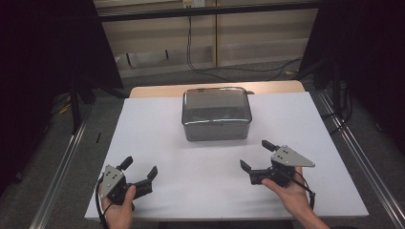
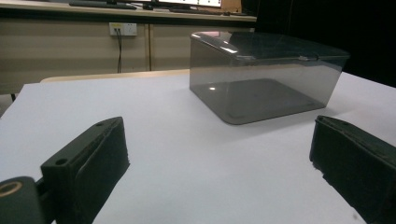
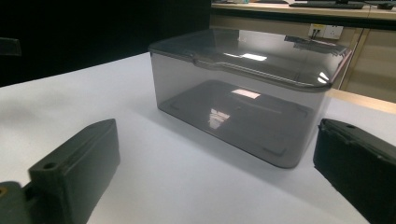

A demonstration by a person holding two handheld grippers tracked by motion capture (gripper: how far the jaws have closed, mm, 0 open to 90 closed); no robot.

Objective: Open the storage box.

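Smoky plastic box (image 1: 217, 113), lid on, sits ahead of and between my left tool (image 1: 140, 170) and right tool (image 1: 257, 154), both wide open holding nothing, so I'm guessing next is reaching in for it.

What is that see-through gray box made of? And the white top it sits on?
The box looks like smoky clear plastic: you can see its floor through the walls, and its lid shines with glossy reflections. The table top looks like a matte white sheet or board, giving no glare; which one is hard to tell.
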